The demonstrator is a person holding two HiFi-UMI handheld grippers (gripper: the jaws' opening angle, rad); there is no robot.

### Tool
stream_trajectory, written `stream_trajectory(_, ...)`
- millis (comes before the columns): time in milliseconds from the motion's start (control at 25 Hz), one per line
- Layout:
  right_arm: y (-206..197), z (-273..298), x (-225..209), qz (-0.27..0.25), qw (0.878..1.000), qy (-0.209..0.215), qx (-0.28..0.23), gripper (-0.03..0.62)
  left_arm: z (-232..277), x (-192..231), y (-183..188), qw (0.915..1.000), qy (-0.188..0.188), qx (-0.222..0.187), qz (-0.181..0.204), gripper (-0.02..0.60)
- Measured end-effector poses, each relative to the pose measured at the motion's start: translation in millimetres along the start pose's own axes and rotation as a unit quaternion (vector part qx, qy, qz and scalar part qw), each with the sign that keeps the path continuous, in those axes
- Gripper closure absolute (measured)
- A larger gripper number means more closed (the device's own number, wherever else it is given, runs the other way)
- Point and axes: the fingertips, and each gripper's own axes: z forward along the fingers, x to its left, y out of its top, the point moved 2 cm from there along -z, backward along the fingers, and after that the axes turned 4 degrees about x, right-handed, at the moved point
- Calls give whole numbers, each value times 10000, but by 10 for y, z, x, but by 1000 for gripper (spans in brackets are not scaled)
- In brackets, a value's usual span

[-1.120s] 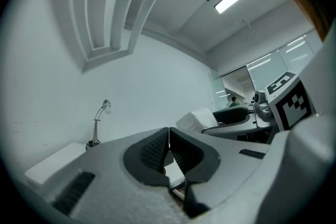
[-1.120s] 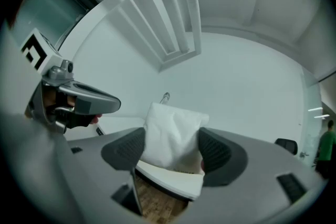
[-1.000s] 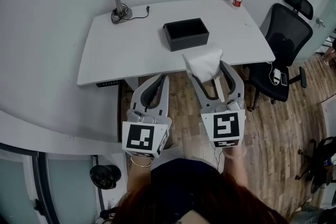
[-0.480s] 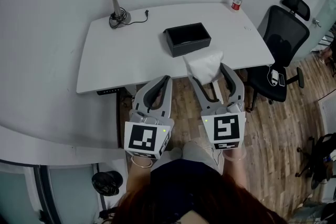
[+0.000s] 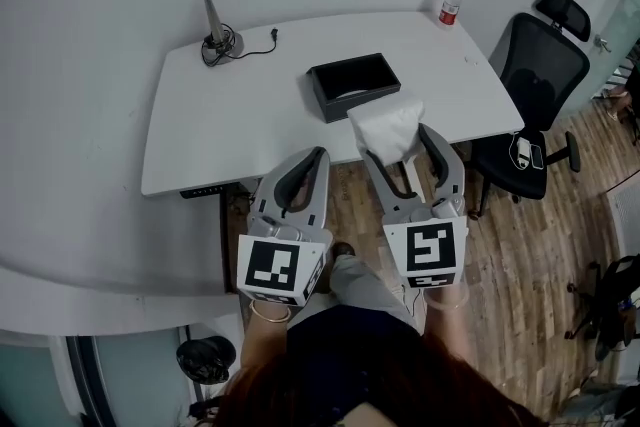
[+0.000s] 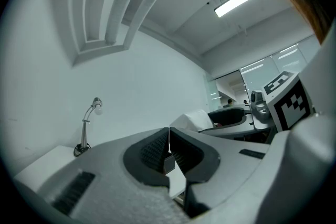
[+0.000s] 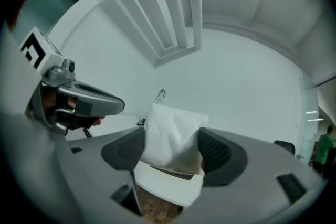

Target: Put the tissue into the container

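A white tissue pack [image 5: 386, 126] hangs over the near edge of the white table [image 5: 240, 115], gripped between the jaws of my right gripper [image 5: 398, 137]. The right gripper view has the same tissue pack [image 7: 171, 134] pinched between both dark pads. A black open-topped container [image 5: 352, 85] stands on the table just beyond and left of the pack. Over the floor in front of the table, my left gripper [image 5: 318, 155] is shut with nothing in it; its pads [image 6: 157, 150] meet in the left gripper view.
A desk lamp [image 5: 218, 5] with a cable stands at the table's far left corner. A bottle with a red label [image 5: 451, 2] stands at the far right corner. A black office chair [image 5: 533, 105] sits right of the table on the wooden floor.
Both grippers have edged forward toward the table, and the tissue pack now overlaps the table's near edge closer to the container. The right gripper still holds the pack.
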Motion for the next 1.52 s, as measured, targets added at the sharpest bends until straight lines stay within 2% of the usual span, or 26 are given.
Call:
stream_trajectory(400,-84,381,-193,41,10000,60,68,260,437,115,-59,9999,-64,85,17,554)
stream_trajectory(1520,-381,1482,-603,251,9980,482,329,260,1429,498,-257,9994,62,351,55,554)
